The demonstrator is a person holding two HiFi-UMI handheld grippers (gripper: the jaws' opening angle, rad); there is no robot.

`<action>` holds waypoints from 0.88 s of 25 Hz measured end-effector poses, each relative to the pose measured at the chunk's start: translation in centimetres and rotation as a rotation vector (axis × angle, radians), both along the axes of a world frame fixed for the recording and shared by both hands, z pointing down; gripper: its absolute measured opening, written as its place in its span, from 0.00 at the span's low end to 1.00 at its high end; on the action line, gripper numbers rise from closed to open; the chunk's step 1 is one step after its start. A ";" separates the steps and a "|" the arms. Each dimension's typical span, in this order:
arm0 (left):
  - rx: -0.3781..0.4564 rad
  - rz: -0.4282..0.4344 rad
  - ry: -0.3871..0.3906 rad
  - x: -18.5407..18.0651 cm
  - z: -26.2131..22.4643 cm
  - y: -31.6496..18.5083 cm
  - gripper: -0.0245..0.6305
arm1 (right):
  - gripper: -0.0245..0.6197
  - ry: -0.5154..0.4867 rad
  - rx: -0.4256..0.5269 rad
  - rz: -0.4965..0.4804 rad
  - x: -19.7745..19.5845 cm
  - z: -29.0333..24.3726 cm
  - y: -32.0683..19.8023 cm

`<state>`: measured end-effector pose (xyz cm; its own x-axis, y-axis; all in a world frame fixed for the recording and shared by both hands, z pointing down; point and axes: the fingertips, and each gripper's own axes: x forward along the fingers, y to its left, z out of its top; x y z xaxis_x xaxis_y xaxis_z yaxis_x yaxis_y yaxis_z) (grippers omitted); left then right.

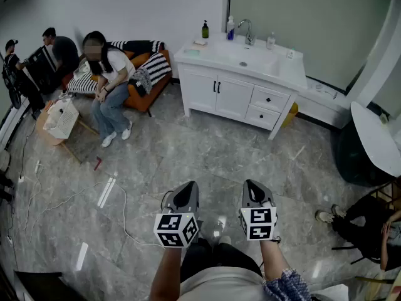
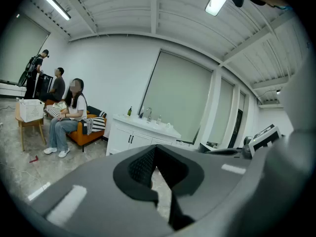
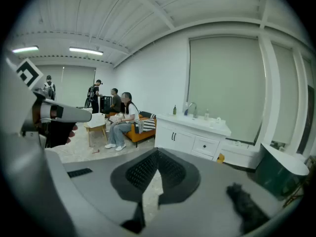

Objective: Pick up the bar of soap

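Grey marble floor filled the head view, with the white vanity (image 1: 233,93) well ahead against the far wall. On the counter's left end, near a dark bottle (image 1: 205,29), lay a small pale thing I took for the bar of soap (image 1: 199,42), though it was too small to be sure. The left gripper (image 1: 187,192) and right gripper (image 1: 252,190) hung low, far from it.

The left gripper view showed its jaws meeting at the tips, empty.

The right gripper view showed the same, jaws together on nothing.

I judged I should close the distance first, open one gripper before reaching, and settle its pads squarely on the soap's long sides, since soap slips.
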<state>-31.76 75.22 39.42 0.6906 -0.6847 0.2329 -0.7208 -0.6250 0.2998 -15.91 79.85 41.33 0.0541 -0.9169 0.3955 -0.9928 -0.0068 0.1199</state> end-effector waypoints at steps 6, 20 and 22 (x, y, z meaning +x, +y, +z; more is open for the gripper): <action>0.013 -0.007 -0.035 -0.5 0.0 0.9 0.05 | 0.06 -0.001 0.004 -0.023 -0.5 -0.1 0.1; 0.003 -0.002 -0.049 0.7 0.5 1.2 0.05 | 0.06 -0.069 0.008 -0.018 -0.3 0.1 -0.2; 0.004 0.010 -0.057 1.5 0.6 1.3 0.05 | 0.06 -0.097 0.013 0.001 0.3 0.1 -0.3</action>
<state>-30.27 76.53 40.07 0.6832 -0.6785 0.2699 -0.7303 -0.6335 0.2558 -15.65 79.60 41.41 0.0169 -0.9219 0.3870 -0.9997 -0.0085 0.0236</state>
